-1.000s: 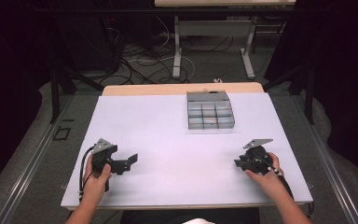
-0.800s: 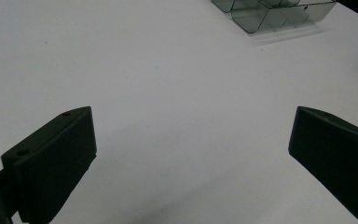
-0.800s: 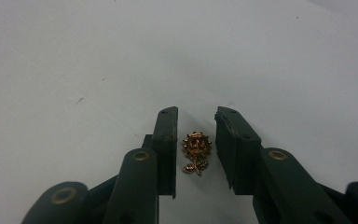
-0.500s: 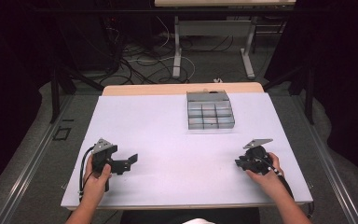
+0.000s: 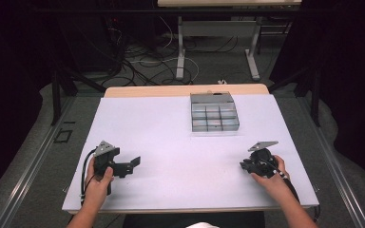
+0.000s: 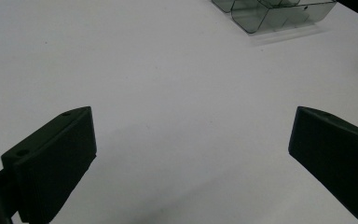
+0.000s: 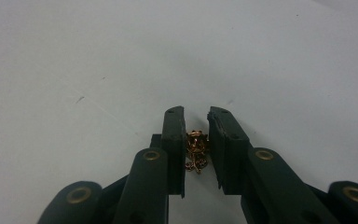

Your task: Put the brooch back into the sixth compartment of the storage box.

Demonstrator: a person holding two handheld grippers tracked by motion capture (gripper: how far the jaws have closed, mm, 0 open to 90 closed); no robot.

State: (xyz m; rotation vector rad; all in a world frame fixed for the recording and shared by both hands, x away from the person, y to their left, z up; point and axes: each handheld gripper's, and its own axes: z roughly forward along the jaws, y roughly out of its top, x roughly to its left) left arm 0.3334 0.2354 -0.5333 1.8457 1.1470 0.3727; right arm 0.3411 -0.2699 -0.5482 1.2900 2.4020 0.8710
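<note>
A small gold-coloured ornament (image 7: 196, 150), like a piece of jewellery, sits pinched between the two black jaws of my right gripper (image 7: 196, 117), just above the white table. That gripper (image 5: 247, 166) rests near the table's front right, held by a hand. My left gripper (image 5: 134, 162) lies at the front left, jaws wide apart and nothing between them (image 6: 191, 140). A clear divided organiser box (image 5: 214, 113) with an open lid stands at the back centre; its corner (image 6: 279, 14) shows ahead of the left gripper. Its compartments look empty.
The white table top (image 5: 171, 137) spreads between the two grippers and the box. A wooden strip (image 5: 185, 89) edges the far side. Beyond it lie floor cables and the legs of another table.
</note>
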